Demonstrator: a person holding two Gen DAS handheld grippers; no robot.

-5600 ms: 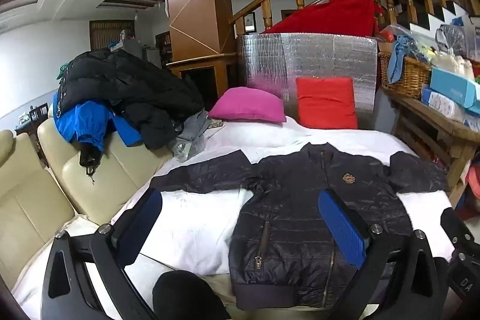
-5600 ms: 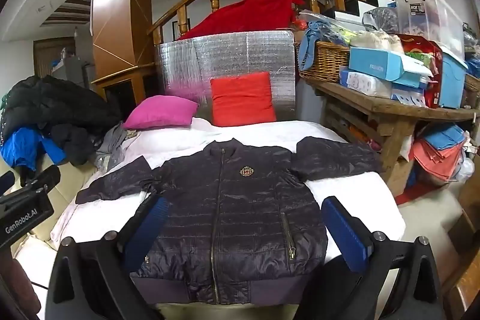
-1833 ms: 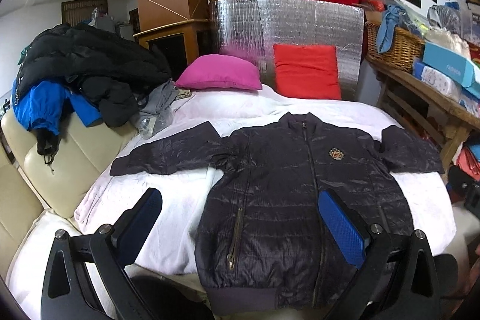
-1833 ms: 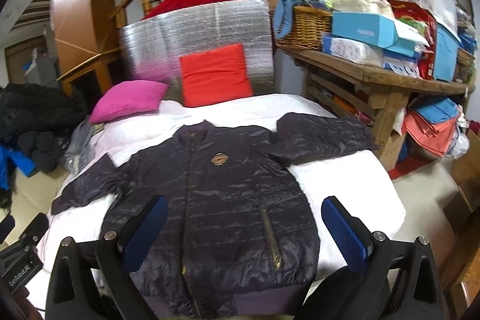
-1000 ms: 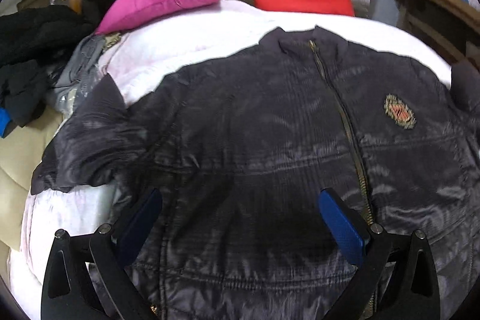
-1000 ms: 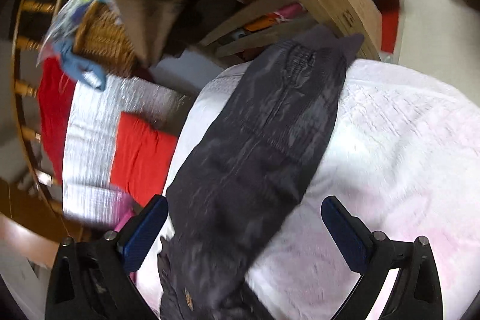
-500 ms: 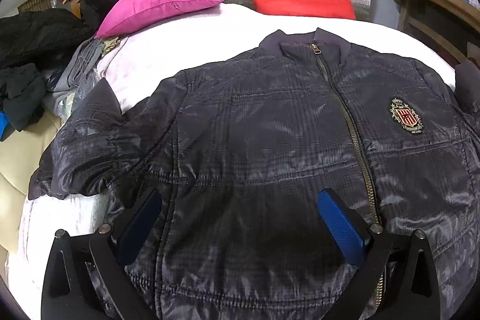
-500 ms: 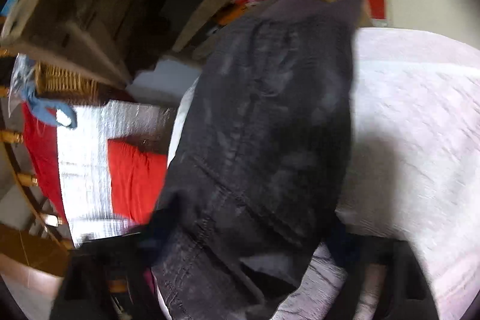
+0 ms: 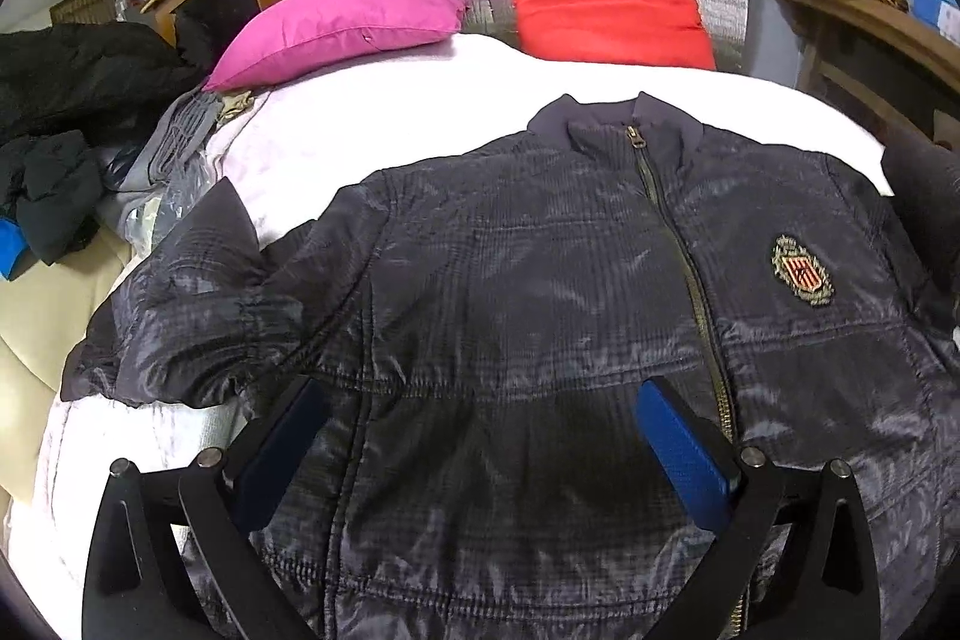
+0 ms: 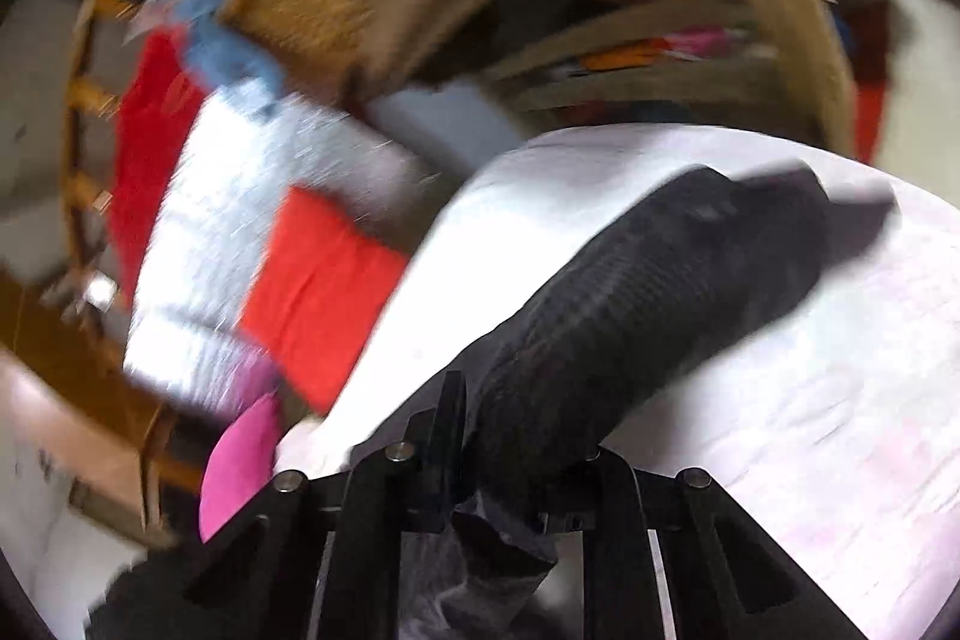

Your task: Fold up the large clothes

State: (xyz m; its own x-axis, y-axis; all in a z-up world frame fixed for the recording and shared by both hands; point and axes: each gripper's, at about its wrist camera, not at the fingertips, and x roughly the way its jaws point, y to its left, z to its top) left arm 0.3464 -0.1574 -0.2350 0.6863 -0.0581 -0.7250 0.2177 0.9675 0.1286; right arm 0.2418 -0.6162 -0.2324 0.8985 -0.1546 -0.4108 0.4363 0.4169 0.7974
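Jaws of the right gripper (image 10: 480,466) have just been closing and now pinch the sleeve (image 10: 660,304) of the dark jacket (image 9: 540,310); jaws of the left gripper (image 9: 480,436) stand spread above the jacket's front, touching nothing that I can make out

The jacket lies flat, zip up, on the white bed (image 9: 336,142), its collar toward the red cushion (image 9: 606,4) and pink cushion (image 9: 342,22)

To do this fold well, I judge the sleeve should travel across the jacket's chest in one smooth arc, kept taut, while the left gripper pins the jacket's body so it does not drag
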